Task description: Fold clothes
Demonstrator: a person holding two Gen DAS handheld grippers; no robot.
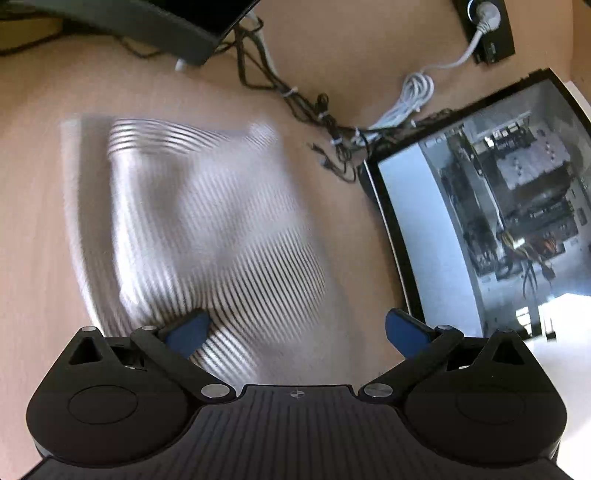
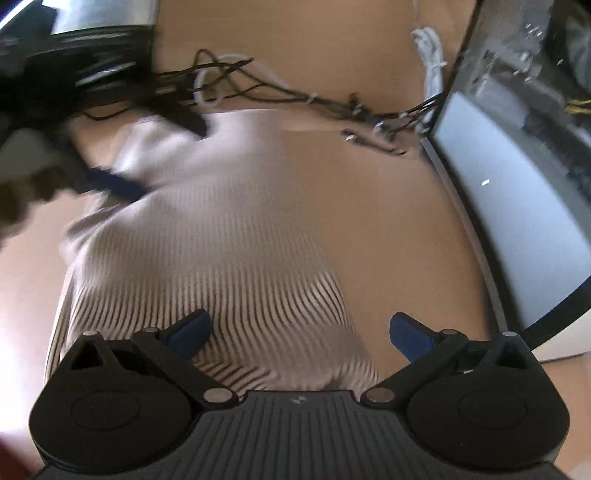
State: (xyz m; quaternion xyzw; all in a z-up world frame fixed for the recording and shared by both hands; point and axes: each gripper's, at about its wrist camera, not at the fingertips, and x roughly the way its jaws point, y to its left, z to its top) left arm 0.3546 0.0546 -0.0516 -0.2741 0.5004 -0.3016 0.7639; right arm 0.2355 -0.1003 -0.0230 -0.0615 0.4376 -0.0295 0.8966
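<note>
A white garment with thin dark stripes (image 1: 207, 229) lies bunched on the tan table, blurred by motion. My left gripper (image 1: 297, 326) is open just above its near edge, blue fingertips (image 1: 190, 330) spread wide, nothing held. In the right wrist view the same striped garment (image 2: 221, 251) fills the middle. My right gripper (image 2: 299, 328) is open over its near edge and empty. The left gripper (image 2: 110, 184) shows blurred at the garment's far left in the right wrist view.
A glass-sided computer case (image 1: 498, 206) stands on the right, also in the right wrist view (image 2: 517, 177). A tangle of dark cables (image 1: 317, 114) and a coiled white cable (image 1: 410, 99) lie behind the garment. A dark device (image 1: 147, 22) sits at the back left.
</note>
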